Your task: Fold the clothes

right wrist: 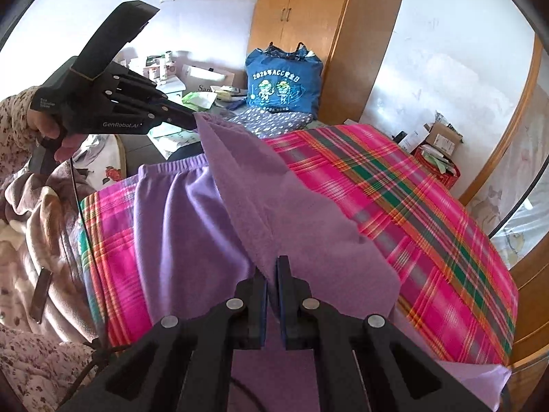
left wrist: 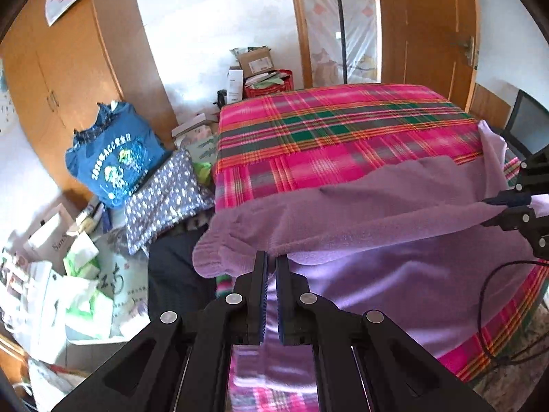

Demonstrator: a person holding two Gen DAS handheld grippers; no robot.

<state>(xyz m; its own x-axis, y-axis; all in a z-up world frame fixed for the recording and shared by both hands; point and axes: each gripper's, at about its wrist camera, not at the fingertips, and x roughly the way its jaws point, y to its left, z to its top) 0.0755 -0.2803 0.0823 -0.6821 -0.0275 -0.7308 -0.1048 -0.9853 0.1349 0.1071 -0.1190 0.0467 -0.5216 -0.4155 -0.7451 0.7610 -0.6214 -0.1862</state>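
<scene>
Grippers, two, pinch one purple garment (left wrist: 394, 202).

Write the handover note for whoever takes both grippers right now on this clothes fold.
Left gripper: shut on an edge of the purple trousers.
Right gripper: shut on another edge of the same lifted flap.
Trousers lie on the plaid bed cover, elastic waistband flat, fleecy inner side turned up.
Done: flap raised.
Left: lay it over, smooth it, finish the fold.

Blue printed bag (right wrist: 284, 84), wooden wardrobe (right wrist: 302, 10), cardboard box (left wrist: 255, 60), pink plaid bedcover (left wrist: 343, 127)
</scene>
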